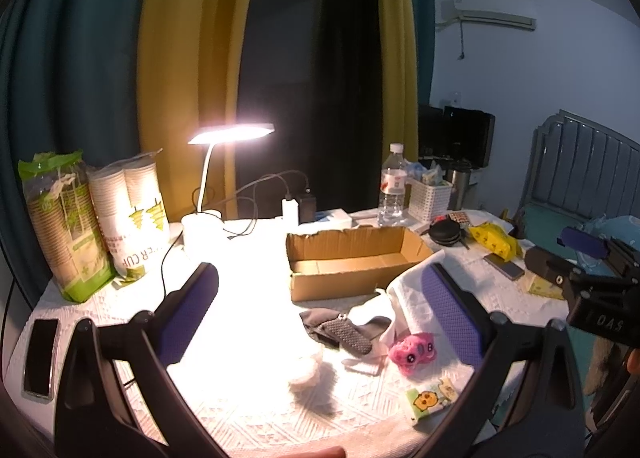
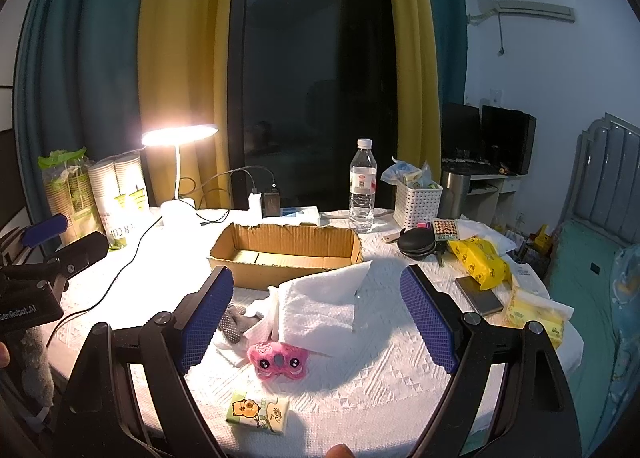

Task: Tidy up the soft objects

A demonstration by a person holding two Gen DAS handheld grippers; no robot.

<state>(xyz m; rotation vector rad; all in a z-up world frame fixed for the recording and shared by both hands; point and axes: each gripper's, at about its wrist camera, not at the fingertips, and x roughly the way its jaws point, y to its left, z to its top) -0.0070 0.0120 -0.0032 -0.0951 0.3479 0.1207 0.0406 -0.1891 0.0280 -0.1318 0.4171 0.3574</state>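
Observation:
An open cardboard box (image 1: 348, 258) (image 2: 286, 254) stands mid-table and looks empty. In front of it lie a white cloth (image 2: 320, 308) (image 1: 410, 298), a grey dotted sock (image 1: 344, 328) (image 2: 234, 322), a pink plush toy (image 1: 412, 348) (image 2: 278, 360) and a green tissue pack (image 1: 430, 398) (image 2: 258, 410). A small white fluffy item (image 1: 306, 372) lies near the front. My left gripper (image 1: 320, 322) is open above the sock and holds nothing. My right gripper (image 2: 316, 318) is open above the cloth and plush and holds nothing.
A lit desk lamp (image 1: 224, 162) and paper cup packs (image 1: 132, 214) stand at back left. A water bottle (image 2: 363, 186), white basket (image 2: 418, 202), yellow packs (image 2: 478, 258), dark phone (image 2: 480, 294) and black case (image 2: 416, 244) sit right. Another phone (image 1: 40, 358) lies front left.

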